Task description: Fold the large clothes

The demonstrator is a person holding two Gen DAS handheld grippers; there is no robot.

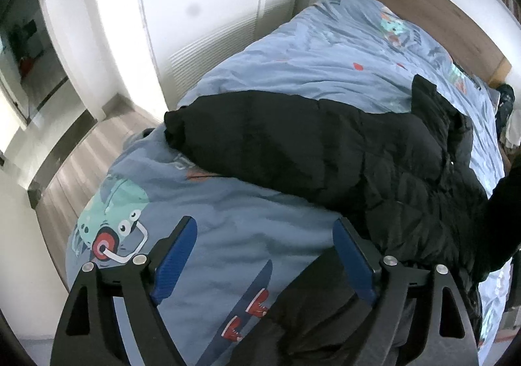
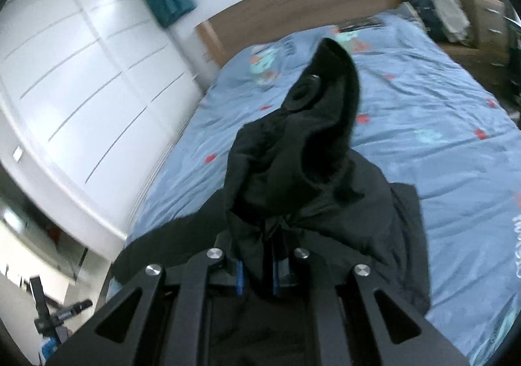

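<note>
Left wrist view is showing a bed (image 1: pixel 293 50) taking up most of the scene, covered by a blue duvet (image 1: pixel 228 226) printed with cartoon monsters, skateboards and small red marks. White wardrobe doors (image 1: pixel 202 8) are standing along the far side of the bed, and a wooden headboard (image 1: pixel 420 5) is running along its upper end. A black puffer jacket (image 1: pixel 325 148) is lying across the duvet, one long quilted part stretching toward the wardrobe side and the bulk of it bunching near the lower right. The left gripper (image 1: pixel 265 255) is hovering just above the near edge of the bed with its blue-padded fingers (image 1: pixel 177 255) standing wide apart and holding nothing; dark fabric is lying under the right-hand finger, though whether it is touching cannot be told. From the right wrist view, the same bed (image 2: pixel 439 125) is stretching away toward the headboard (image 2: pixel 293 5), with the wardrobe doors (image 2: pixel 81 73) on the left. The right gripper (image 2: pixel 257 271) is pinching a fold of the jacket (image 2: pixel 293 154) between its nearly closed fingers, and the held fabric is rising in front of the camera in a pointed peak with a round snap fastener (image 2: pixel 314 77) showing near its tip, while the rest of the jacket is spreading on the duvet (image 2: pixel 423 170) below.
</note>
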